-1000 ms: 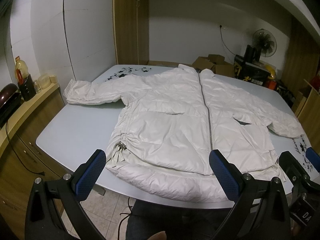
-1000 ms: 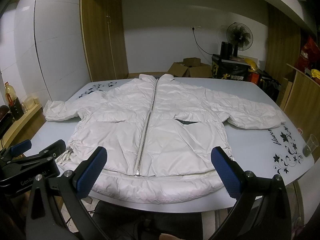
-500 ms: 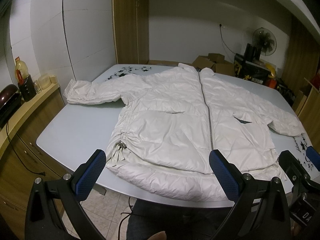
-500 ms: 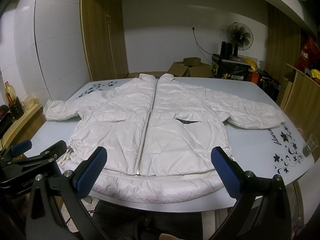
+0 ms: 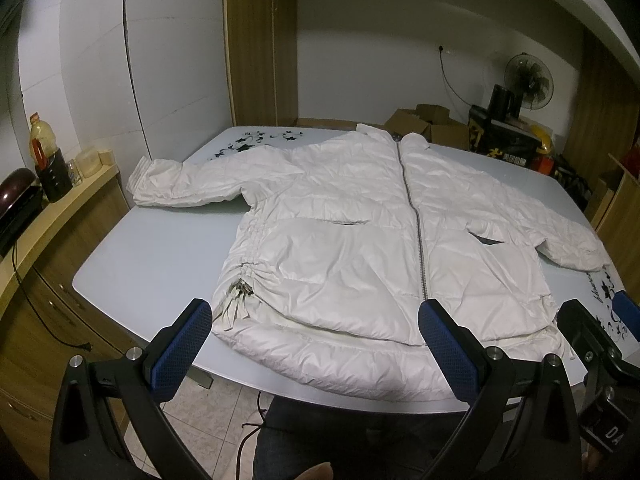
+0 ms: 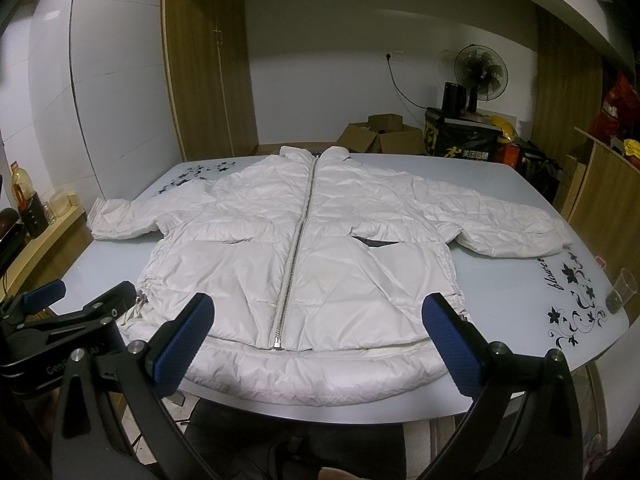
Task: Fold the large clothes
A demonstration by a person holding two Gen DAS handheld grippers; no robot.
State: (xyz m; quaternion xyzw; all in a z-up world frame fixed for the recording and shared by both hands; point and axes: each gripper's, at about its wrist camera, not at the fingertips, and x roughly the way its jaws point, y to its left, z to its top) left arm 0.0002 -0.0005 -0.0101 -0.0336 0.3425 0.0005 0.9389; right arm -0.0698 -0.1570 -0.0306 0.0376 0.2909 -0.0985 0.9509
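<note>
A white puffer jacket point(image 5: 360, 240) lies flat and zipped on the pale blue table point(image 5: 152, 256), sleeves spread to both sides, hem at the near edge. It also shows in the right wrist view point(image 6: 320, 248). My left gripper point(image 5: 316, 344) is open and empty, held just off the near table edge before the hem's left half. My right gripper point(image 6: 320, 340) is open and empty before the hem's middle. The left gripper also shows at the left of the right wrist view point(image 6: 76, 308).
A clear plastic cup point(image 6: 621, 290) stands near the table's right edge. A wooden counter point(image 5: 48, 208) with bottles runs along the left. Cardboard boxes point(image 6: 380, 136), a black box and a fan point(image 6: 480, 72) stand behind the table. A wooden cabinet point(image 6: 608, 200) is at the right.
</note>
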